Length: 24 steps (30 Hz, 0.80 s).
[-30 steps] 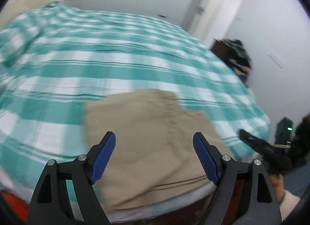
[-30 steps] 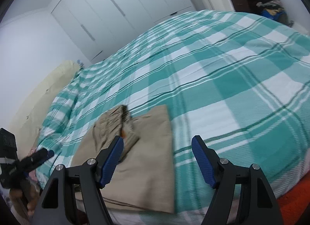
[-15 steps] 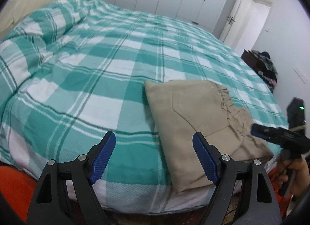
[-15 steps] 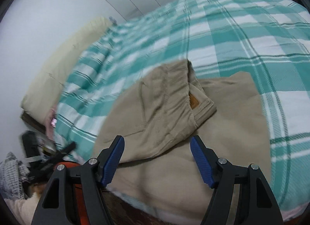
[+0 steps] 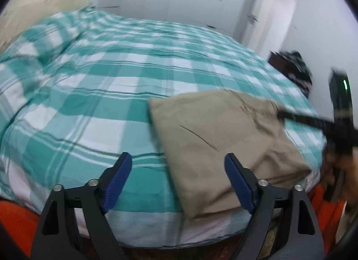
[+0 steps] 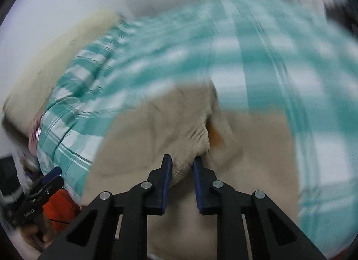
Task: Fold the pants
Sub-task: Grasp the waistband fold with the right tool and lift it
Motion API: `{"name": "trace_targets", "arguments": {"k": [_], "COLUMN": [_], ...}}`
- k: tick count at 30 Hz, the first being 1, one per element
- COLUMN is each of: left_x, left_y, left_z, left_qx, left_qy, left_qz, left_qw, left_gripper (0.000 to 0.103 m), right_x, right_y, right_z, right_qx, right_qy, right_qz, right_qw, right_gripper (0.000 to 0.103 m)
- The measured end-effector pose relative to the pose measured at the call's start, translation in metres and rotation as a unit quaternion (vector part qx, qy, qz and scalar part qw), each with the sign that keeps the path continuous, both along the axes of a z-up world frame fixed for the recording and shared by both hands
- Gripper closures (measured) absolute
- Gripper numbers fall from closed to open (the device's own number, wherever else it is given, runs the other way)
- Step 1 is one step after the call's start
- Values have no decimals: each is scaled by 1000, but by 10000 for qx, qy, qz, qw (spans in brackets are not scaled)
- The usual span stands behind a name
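Tan pants (image 5: 226, 139), folded, lie at the near right edge of the checked bedspread (image 5: 89, 103). Left gripper (image 5: 179, 177) gapes wide, empty, over the bedspread. Right gripper (image 6: 182, 163), jaws just closing, pinches a bunched pants fold; far bedspread heavily blurred.

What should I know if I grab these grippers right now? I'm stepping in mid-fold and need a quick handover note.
Right gripper: its jaws have just been closing and now pinch a raised fold of the pants, near the gathered waistband edge.
Left gripper: open, holding nothing, hanging over the near edge of the bed with the pants' left edge between its fingers.
Pants: tan, already folded into a compact stack at the near bed edge.
Done: at least one fold.
Left: probably carry the pinched layer over, then flatten.
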State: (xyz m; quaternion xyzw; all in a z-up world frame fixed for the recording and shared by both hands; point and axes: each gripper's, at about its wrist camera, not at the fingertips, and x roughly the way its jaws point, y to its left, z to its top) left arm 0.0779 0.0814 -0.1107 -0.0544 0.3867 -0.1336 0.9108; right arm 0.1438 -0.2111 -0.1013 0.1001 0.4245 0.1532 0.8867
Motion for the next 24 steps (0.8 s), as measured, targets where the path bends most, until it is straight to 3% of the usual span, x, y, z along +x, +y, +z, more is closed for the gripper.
{"name": "trace_targets", "arguments": {"k": [2, 4, 6, 8, 10, 15, 20, 24], "left_x": [4, 7, 6, 4, 5, 7, 4, 7], "left_y": [-22, -43, -52, -56, -53, -47, -40, -24], "left_z": [-11, -27, -38, -42, -42, -39, -31, -23], "left_qx": [282, 678, 807, 948, 861, 621, 501, 362], "left_qy": [186, 407, 561, 589, 608, 655, 499, 383], "left_qz": [-310, -633, -793, -786, -803, -761, -670, -434], "left_qw": [9989, 9949, 9920, 9906, 9912, 9930, 9952, 9977], "left_gripper": [15, 16, 18, 18, 18, 18, 18, 17], "right_x": [6, 23, 32, 31, 25, 22, 34, 48], "right_y": [9, 4, -8, -26, -39, -66, -48, -47], "right_z": [8, -12, -32, -43, -43, -53, -69, -79], "right_qx": [-400, -532, -245, 291, 623, 1588, 1440, 1582], "right_qy": [-298, 19, 430, 713, 673, 1005, 1300, 1334], "right_qz": [156, 84, -64, -242, -456, -532, -104, -271], "right_qw": [9986, 9985, 9988, 9967, 9947, 9807, 9809, 9780], "right_gripper": [85, 85, 83, 72, 57, 53, 51, 49]}}
